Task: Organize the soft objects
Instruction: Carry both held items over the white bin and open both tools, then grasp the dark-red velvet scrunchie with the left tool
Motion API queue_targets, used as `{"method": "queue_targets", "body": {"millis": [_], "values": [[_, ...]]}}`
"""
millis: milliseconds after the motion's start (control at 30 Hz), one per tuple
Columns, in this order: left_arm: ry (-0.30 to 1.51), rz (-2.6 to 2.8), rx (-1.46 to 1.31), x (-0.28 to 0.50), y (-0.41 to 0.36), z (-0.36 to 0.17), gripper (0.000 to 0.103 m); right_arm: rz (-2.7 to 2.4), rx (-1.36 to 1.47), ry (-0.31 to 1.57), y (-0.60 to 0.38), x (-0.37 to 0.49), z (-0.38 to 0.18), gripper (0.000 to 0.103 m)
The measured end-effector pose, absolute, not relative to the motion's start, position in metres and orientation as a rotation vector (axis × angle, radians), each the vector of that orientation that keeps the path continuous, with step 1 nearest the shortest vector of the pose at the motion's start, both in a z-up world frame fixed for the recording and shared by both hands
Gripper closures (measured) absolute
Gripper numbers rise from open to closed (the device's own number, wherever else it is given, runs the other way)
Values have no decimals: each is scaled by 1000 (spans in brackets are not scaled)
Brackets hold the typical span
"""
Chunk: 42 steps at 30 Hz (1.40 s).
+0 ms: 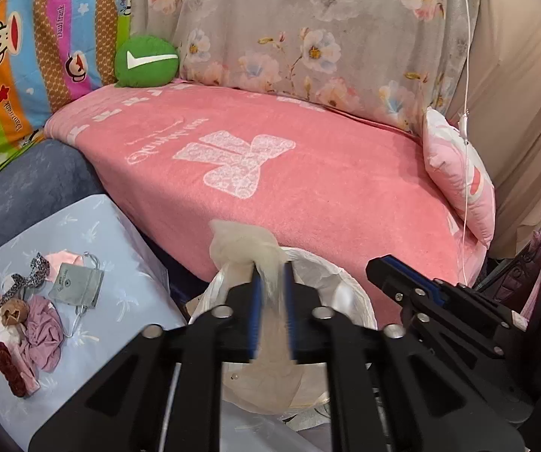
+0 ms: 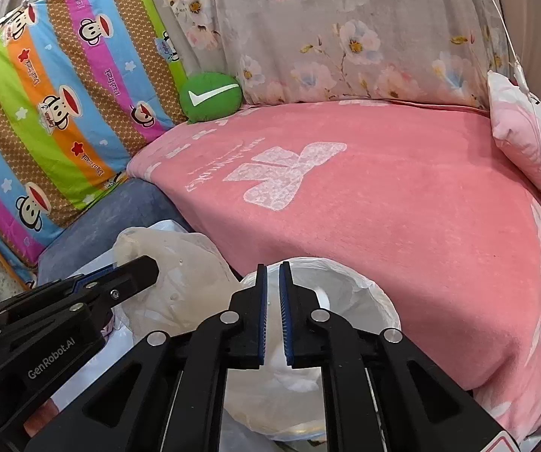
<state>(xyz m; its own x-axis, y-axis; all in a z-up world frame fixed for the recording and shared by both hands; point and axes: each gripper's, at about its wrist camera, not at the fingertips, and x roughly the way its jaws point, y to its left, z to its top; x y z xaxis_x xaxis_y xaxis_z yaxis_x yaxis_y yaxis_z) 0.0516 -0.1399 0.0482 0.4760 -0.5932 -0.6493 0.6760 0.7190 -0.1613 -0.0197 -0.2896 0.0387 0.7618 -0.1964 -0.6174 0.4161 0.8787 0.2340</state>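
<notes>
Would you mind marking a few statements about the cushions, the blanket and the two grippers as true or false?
1. A green round cushion with a white tick sits at the far left corner of the pink blanket. True.
2. The left gripper has nothing between its fingers. False: a whitish plastic bag runs between them.
3. The right gripper has a slim gap between its fingers, with nothing between them. True.
4. The pink pillow lies flat in the blanket's middle. False: it leans at the right edge.
5. The small fabric items lie on the pink blanket. False: they lie on a pale blue sheet.
</notes>
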Motion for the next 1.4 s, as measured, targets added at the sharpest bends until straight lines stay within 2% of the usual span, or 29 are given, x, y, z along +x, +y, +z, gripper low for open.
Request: {"method": "queue_targets", "body": {"millis": [33, 67, 133, 200, 933, 1033, 1167, 1400], "values": [[742, -769, 120, 52, -139, 48, 61, -351, 373, 621, -291, -20, 38, 80], [731, -739, 119, 52, -137, 48, 48, -368, 374, 618, -291, -22, 38, 72], [709, -708, 112, 54, -133, 48, 39, -374, 385, 617, -294, -23, 37, 67], [721, -698, 105, 58, -130, 47, 38, -377, 384, 621, -293, -24, 37, 59], [761, -522, 10, 92, -57, 27, 38, -262, 295, 694, -220, 16, 30, 50], [774, -479, -6, 98, -38, 21, 35, -238, 275, 705, -203, 23, 29, 49], [781, -404, -10, 105, -7, 11, 26, -198, 257, 721, -178, 35, 24, 47], [829, -250, -51, 121, 58, -12, 23, -115, 221, 762, -128, 59, 12, 44]]}}
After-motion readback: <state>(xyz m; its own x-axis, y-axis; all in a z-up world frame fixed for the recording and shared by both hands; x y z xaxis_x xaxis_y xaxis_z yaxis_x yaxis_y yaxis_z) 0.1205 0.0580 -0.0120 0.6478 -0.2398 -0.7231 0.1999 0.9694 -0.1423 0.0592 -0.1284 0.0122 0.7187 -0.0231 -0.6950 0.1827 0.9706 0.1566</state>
